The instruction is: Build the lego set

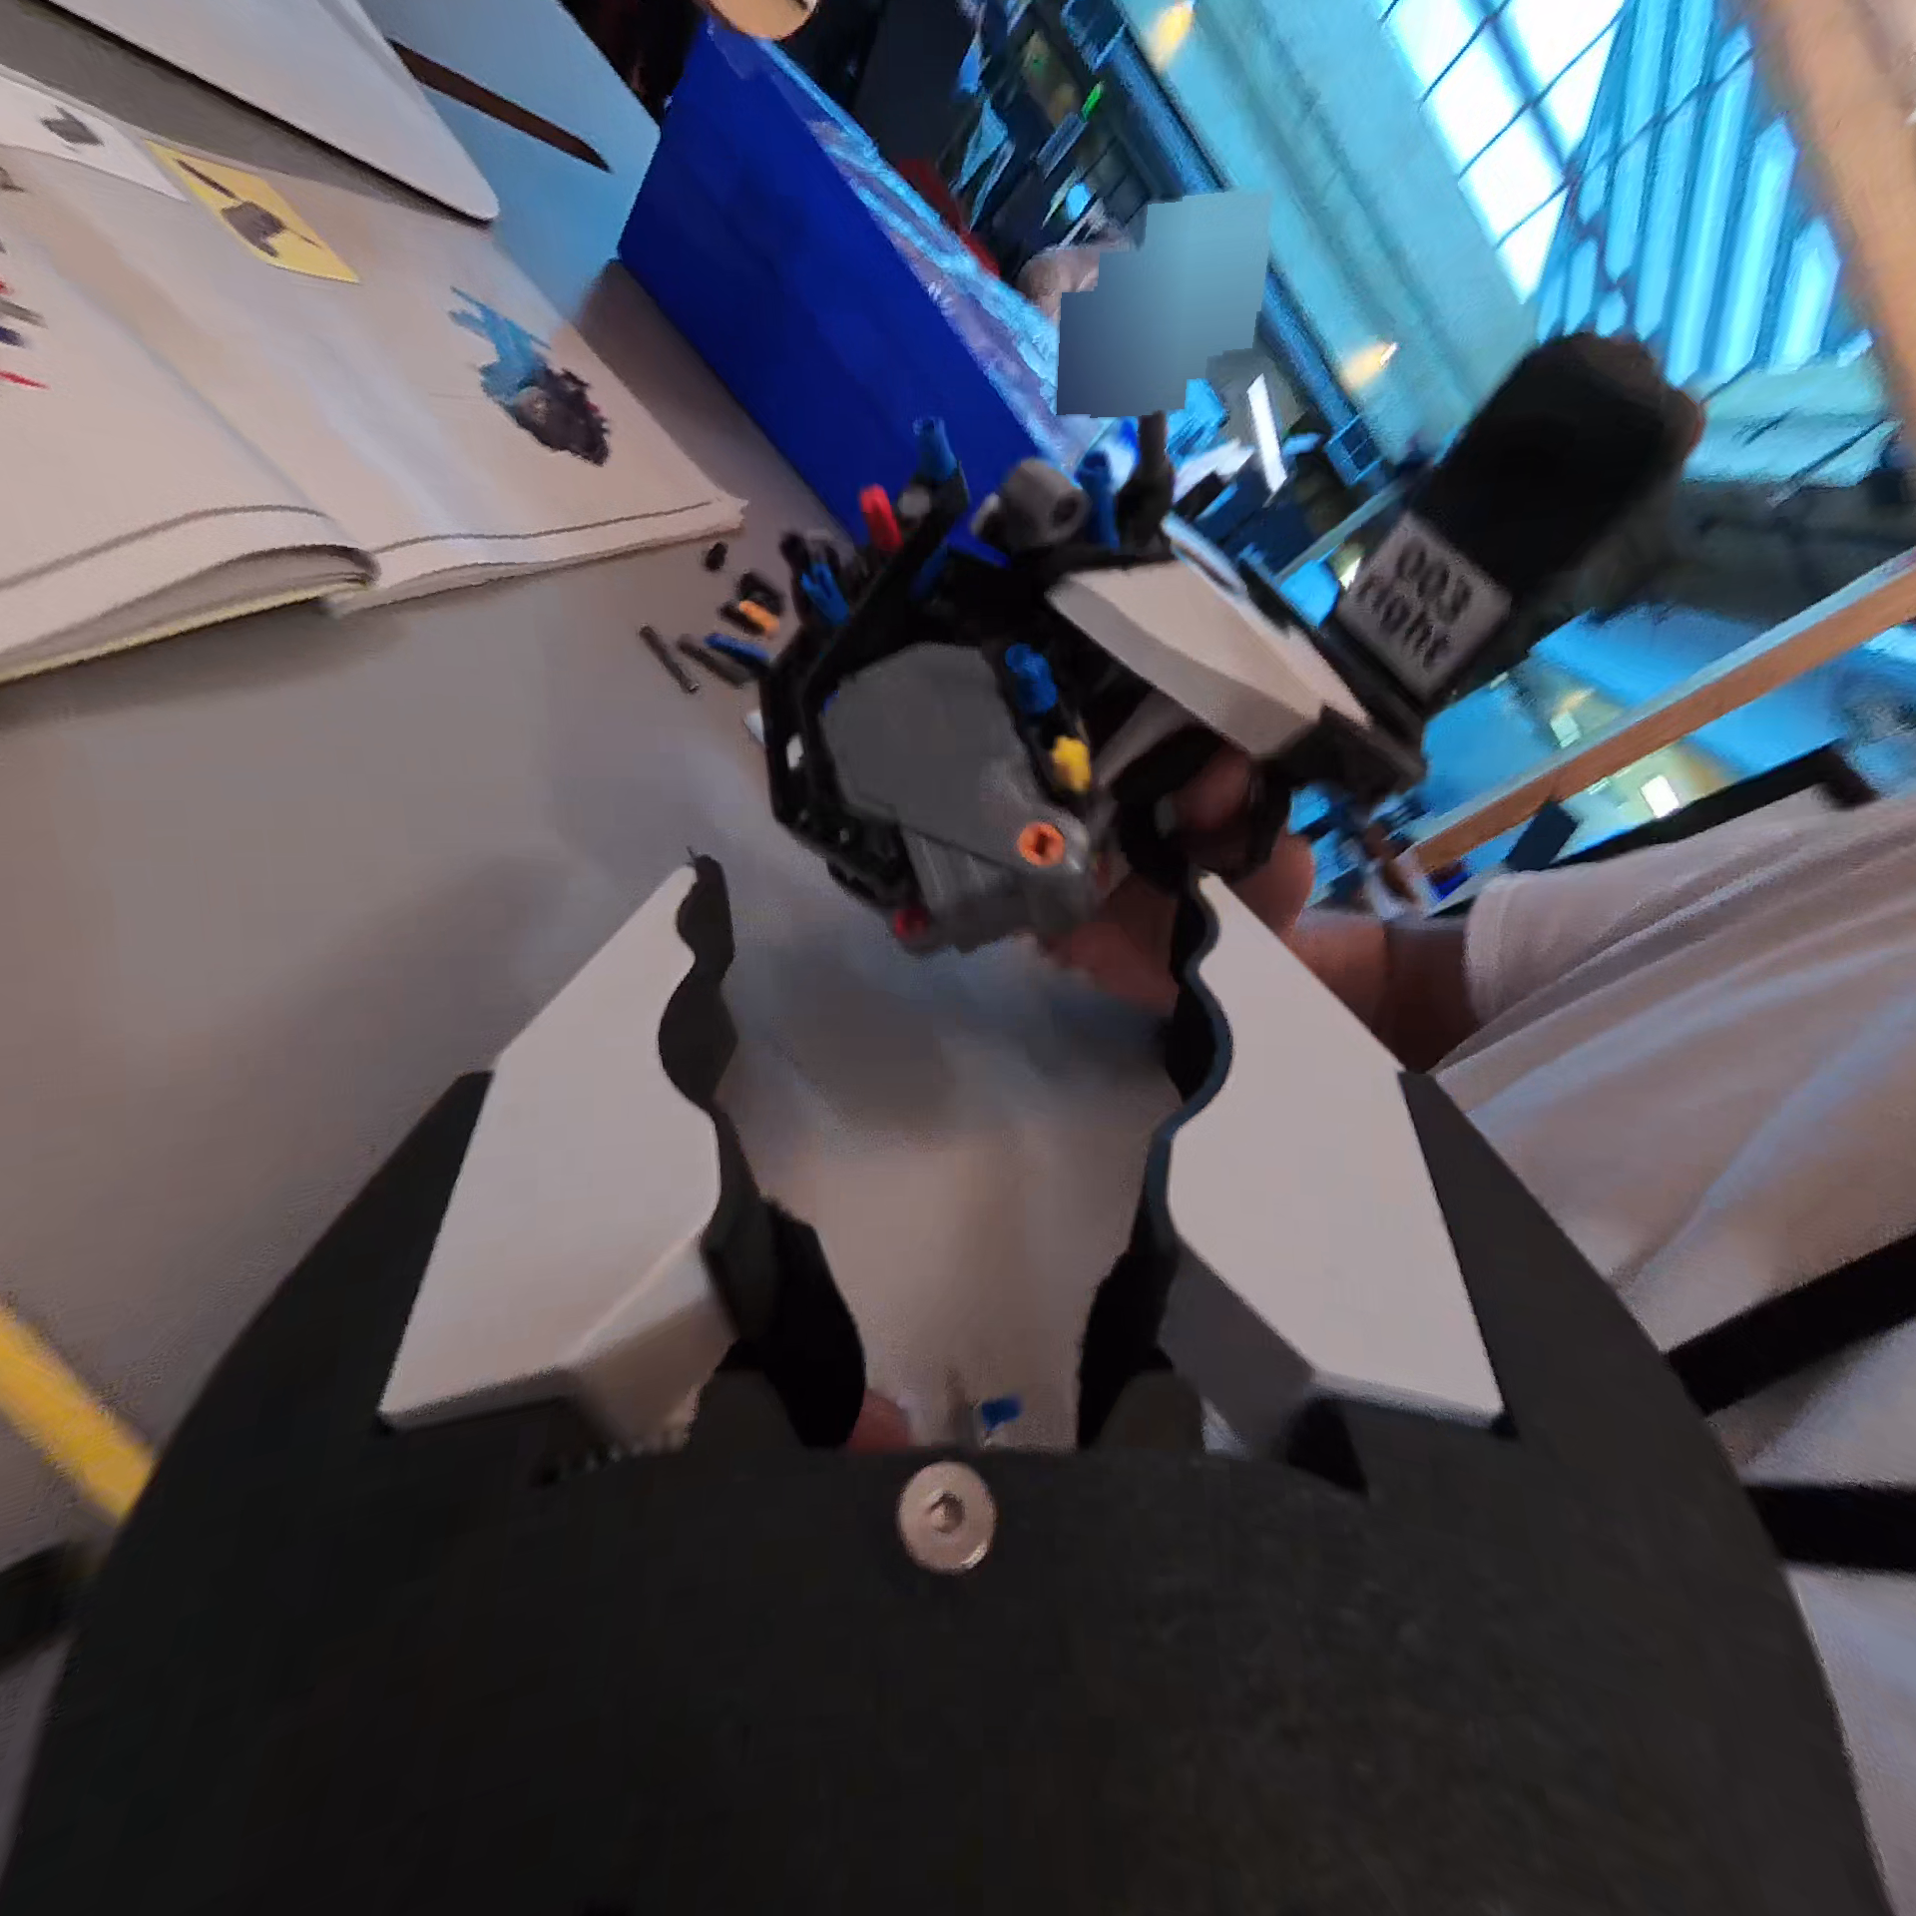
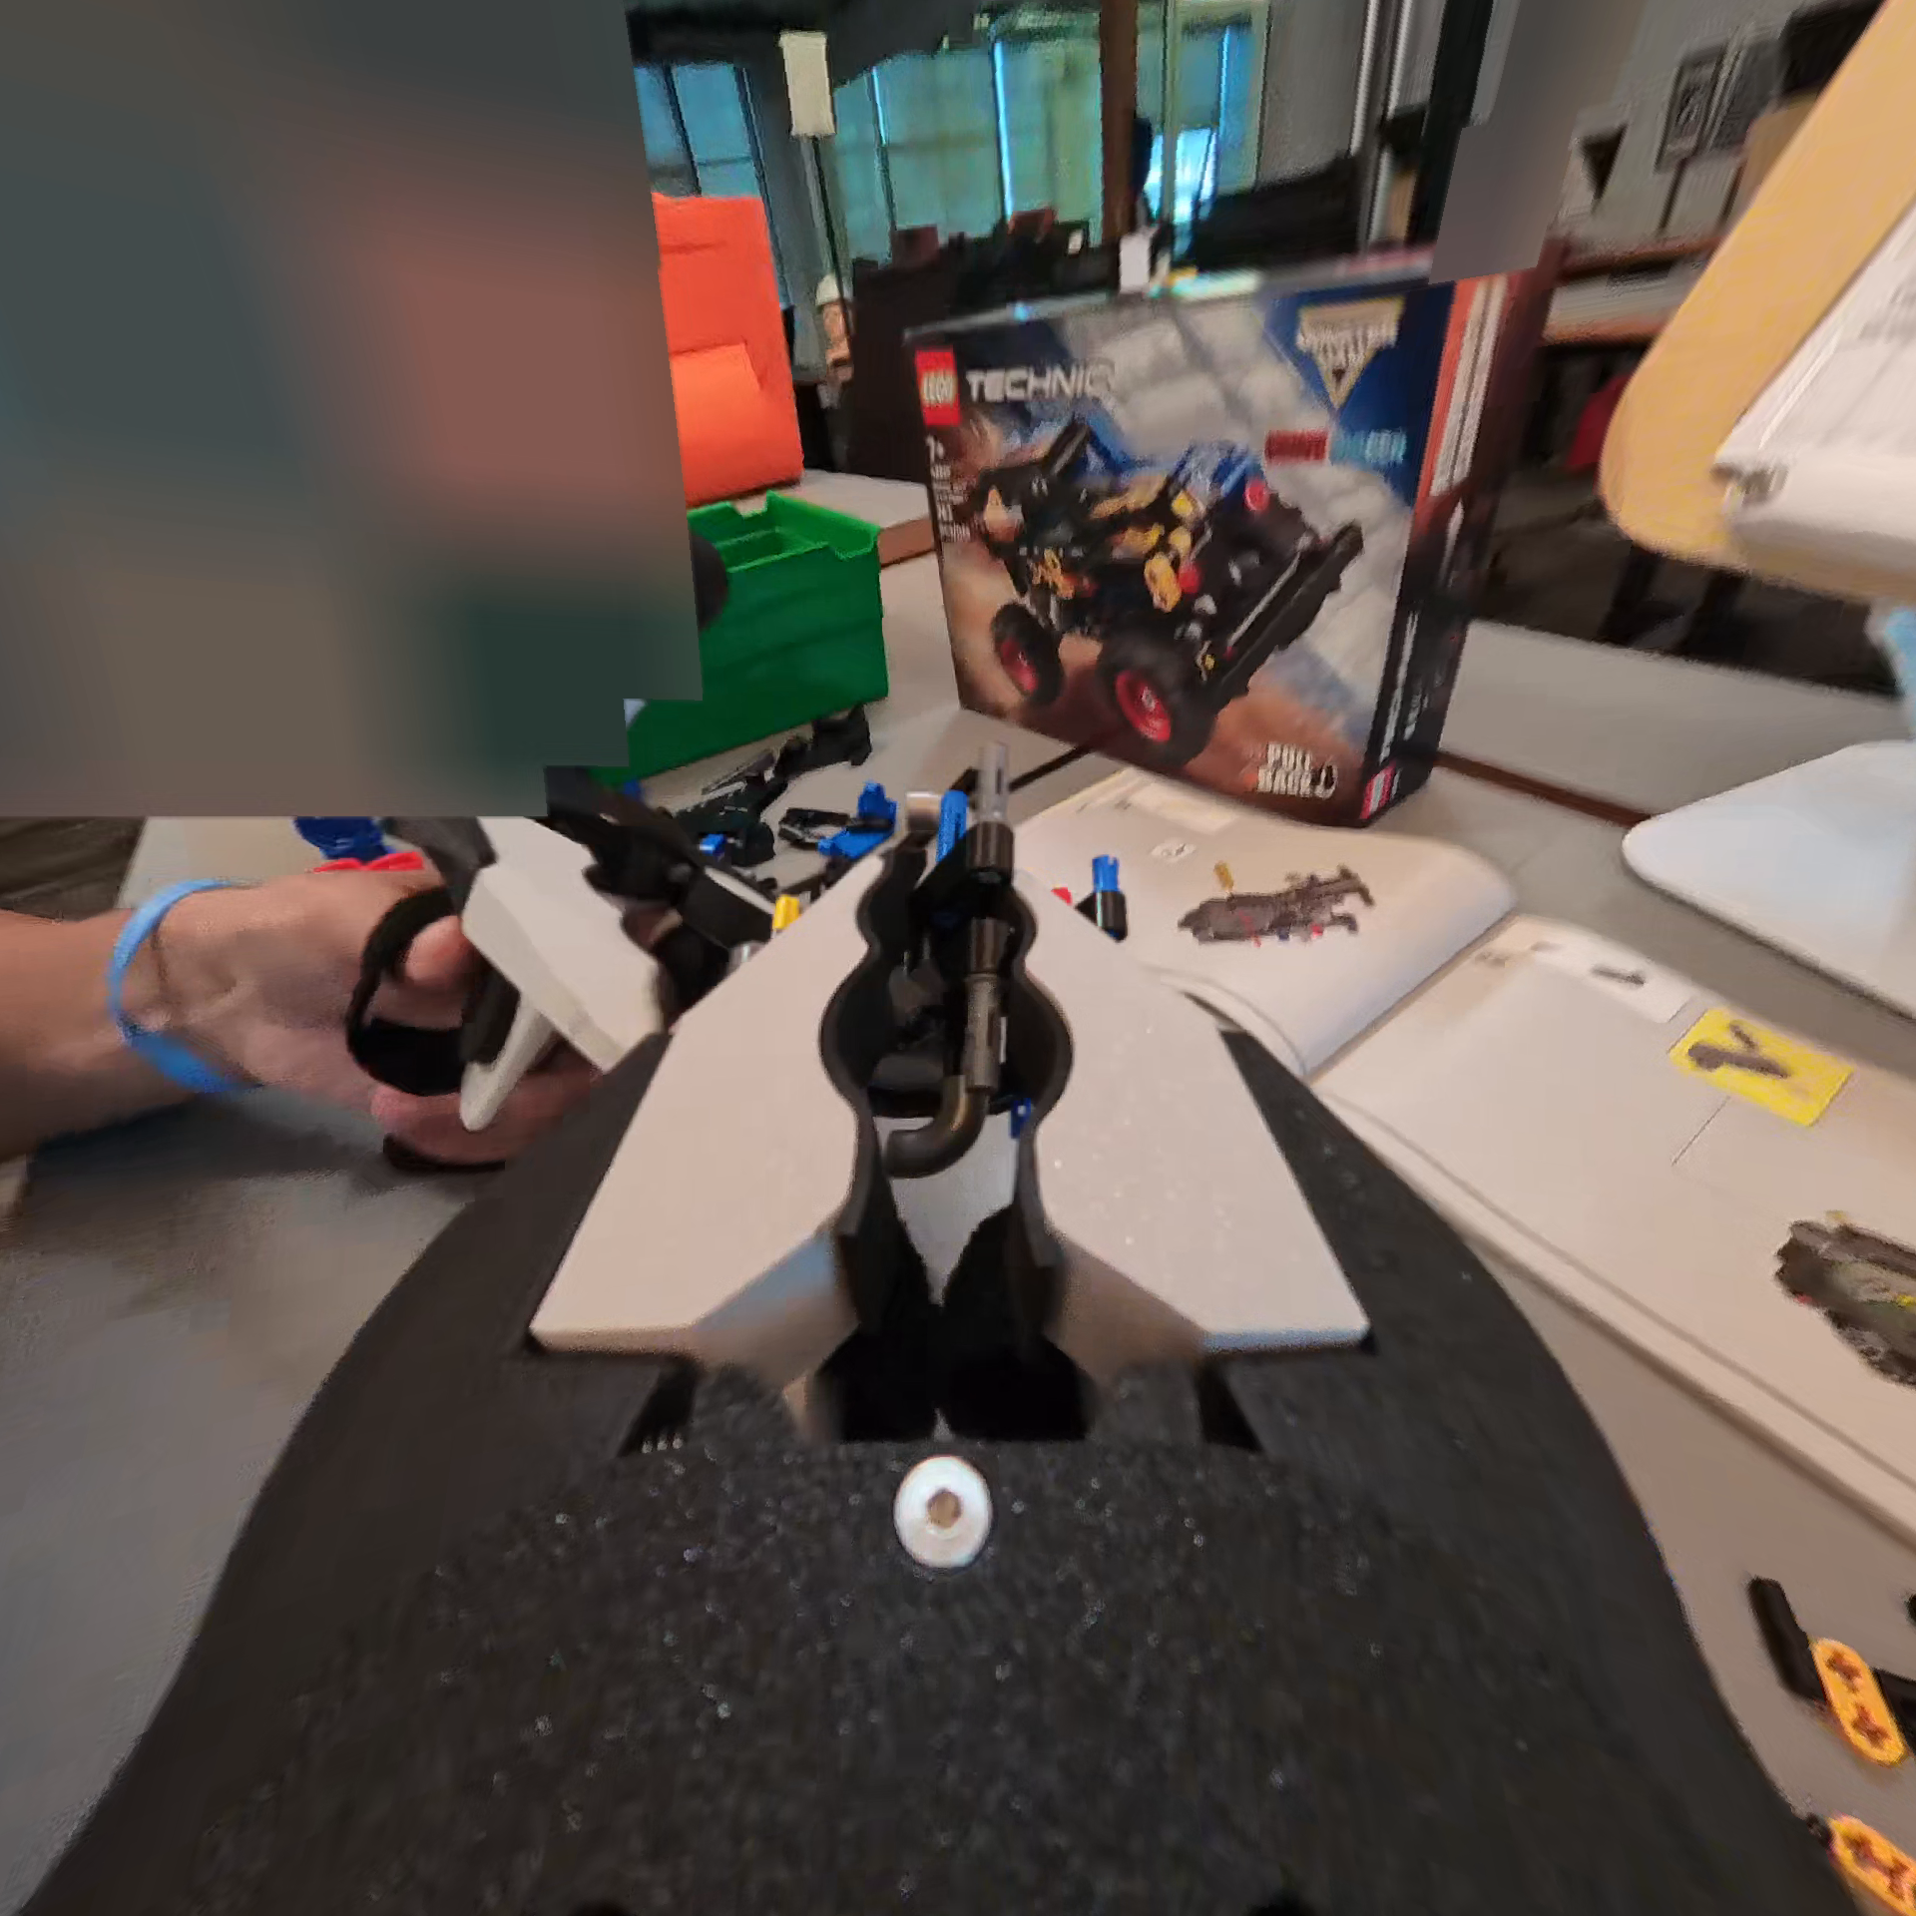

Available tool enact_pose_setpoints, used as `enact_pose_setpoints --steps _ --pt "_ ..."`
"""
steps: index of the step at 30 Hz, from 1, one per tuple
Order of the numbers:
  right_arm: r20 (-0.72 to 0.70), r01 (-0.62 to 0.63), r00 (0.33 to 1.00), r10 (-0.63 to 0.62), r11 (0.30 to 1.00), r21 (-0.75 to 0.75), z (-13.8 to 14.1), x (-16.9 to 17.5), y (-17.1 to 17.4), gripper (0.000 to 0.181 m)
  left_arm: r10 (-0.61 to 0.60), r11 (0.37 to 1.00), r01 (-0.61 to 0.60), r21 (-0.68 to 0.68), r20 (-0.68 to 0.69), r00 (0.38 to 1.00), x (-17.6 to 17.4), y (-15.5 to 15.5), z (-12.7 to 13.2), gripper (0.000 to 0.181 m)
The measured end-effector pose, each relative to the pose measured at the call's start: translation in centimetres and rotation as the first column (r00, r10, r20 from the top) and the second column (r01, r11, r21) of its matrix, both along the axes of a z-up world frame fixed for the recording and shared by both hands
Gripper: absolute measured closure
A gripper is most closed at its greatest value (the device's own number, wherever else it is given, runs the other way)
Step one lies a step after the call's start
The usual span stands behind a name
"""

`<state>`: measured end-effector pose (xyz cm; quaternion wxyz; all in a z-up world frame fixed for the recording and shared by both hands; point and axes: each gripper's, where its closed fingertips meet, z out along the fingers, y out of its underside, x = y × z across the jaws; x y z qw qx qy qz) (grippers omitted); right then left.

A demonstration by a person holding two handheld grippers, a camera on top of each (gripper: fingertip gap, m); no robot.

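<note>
The part-built lego model [image 1: 933, 726] is a black frame around a grey motor block, with blue, red and yellow pins. My right gripper [image 2: 949, 881] is shut on it, and black bars and an angled axle [image 2: 980, 995] show between the jaws. In the left wrist view the right gripper's white finger [image 1: 1192, 643] holds the model above the table. My left gripper [image 1: 949, 912] is open and empty, just short of the model's grey block. Its white finger [image 2: 560, 933] shows in the right wrist view, held by a hand [image 2: 270, 995].
An open instruction booklet [image 1: 311, 415] [image 2: 1555, 1089] lies on the grey table. Loose small parts [image 1: 726, 632] [image 2: 819, 819] lie beyond the model. The set's box [image 2: 1192, 518] and a green bin [image 2: 788, 612] stand behind. Yellow pieces [image 2: 1856, 1700] lie on the booklet. One gripper's finger ends stand about 5 cm off the other's.
</note>
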<state>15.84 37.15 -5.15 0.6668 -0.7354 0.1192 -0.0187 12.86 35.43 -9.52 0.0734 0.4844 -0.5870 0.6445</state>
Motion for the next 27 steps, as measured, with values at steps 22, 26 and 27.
enact_pose_setpoints --steps 22,26,27 --pt "0.274 -0.291 0.888 0.369 0.913 -0.286 1.7 -4.3 -1.5 0.144 0.059 0.725 -0.308 0.616 0.39 0.919 1.6 6.3 -1.6 0.126" --pt "0.414 -0.215 0.758 0.503 0.793 -0.57 -1.6 -4.5 0.6 0.155 -0.037 0.552 -0.381 0.742 0.479 0.877 1.3 6.1 -2.1 0.125" --pt "0.436 -0.198 0.726 0.532 0.768 -0.609 -2.4 -4.4 1.1 0.16 -0.045 0.528 -0.402 0.748 0.498 0.866 1.2 6.0 -2.1 0.125"
